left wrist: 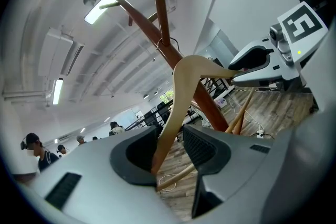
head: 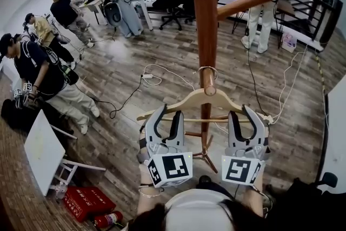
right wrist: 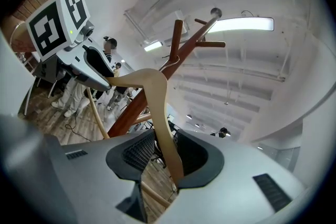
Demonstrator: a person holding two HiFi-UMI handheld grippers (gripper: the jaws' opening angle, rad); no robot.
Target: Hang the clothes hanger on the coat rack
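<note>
**Wooden hanger on the rack, both jaws slack**

Red-brown coat rack [head: 205, 19]: its pole is the ref pt for all below. Clothes hanger [head: 190, 99], pale wood, hangs on the person's side of the pole, shoulders spread to either side of it. Looks hung already, as far as head view tells.

Step in hand, my read: back out clean. Draw both grippers straight away from the pole, along the line of the jaws, together & evenly, so no pad drags a shoulder. A one-sided tug would prob. swing the hanger or lift it off. Keep jaws wide till the tips clear the wood.

Left gripper [head: 167, 114], left of the pole: jaws wide apart, hanger's left shoulder runs btwn them. Its own view shows the wood leaning on one jaw w/ a clear gap to the other pad, so no squeeze: released. Right gripper [head: 241, 113], right of the pole, same level: jaws spread too, right shoulder btwn them, resting agst one side, gap on the other. Also released, grasping nothing.

Smaller bits: thin lower bar [head: 200, 119] crosses in front of the pole, at about jaw-tip level, so mind it on the way out. Short peg [head: 208, 85] juts from the pole toward the person. Wire hook [head: 207, 68] loops over it; worth checking it sits well back toward the pole, not on the peg's tip.
</note>
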